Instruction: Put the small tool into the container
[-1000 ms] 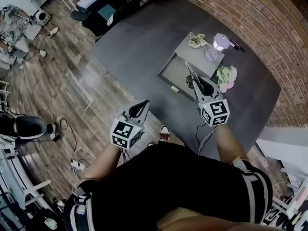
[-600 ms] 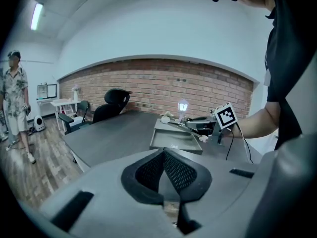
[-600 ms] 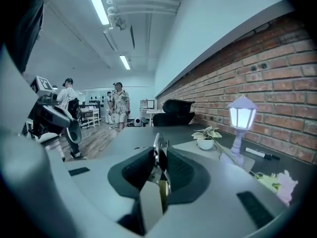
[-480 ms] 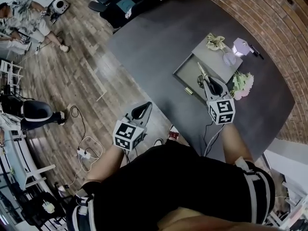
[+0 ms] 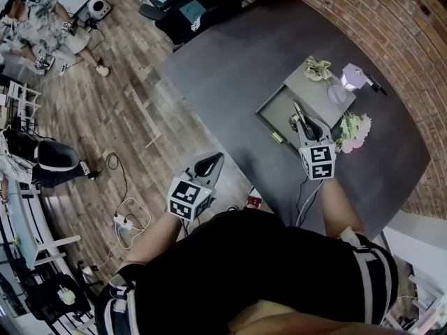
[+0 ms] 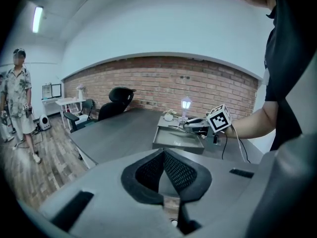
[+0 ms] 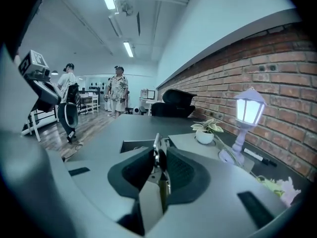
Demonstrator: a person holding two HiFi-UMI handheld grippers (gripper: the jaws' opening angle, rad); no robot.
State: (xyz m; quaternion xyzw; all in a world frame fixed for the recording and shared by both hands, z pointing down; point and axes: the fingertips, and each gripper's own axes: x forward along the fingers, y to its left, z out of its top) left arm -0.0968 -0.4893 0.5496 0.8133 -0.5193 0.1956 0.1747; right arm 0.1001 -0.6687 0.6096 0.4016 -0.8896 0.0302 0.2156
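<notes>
Head view shows, at lower centre-left, the left gripper, held beyond the edge of the large dark grey table and above the wooden plank floor. In the left gripper view its black mesh jaws are seen brought together at the tips, with nothing between them.

Right of centre, a shallow grey rectangular tray is seen lying open on the table, against a flat grey box. Over the tray's right-hand part the small silvery metal tool is held, pointing toward the upper left of the frame. It is clamped in the right gripper, whose marker cube lies toward the lower right. In the right gripper view the jaws are closed narrowly on the tool, which juts out past their tips. Whether the tool touches the tray floor cannot be told.

Further right, a small potted plant and a white lantern-shaped lamp are seen on the box, and a bunch of pale flowers lies just beside the right gripper.
</notes>
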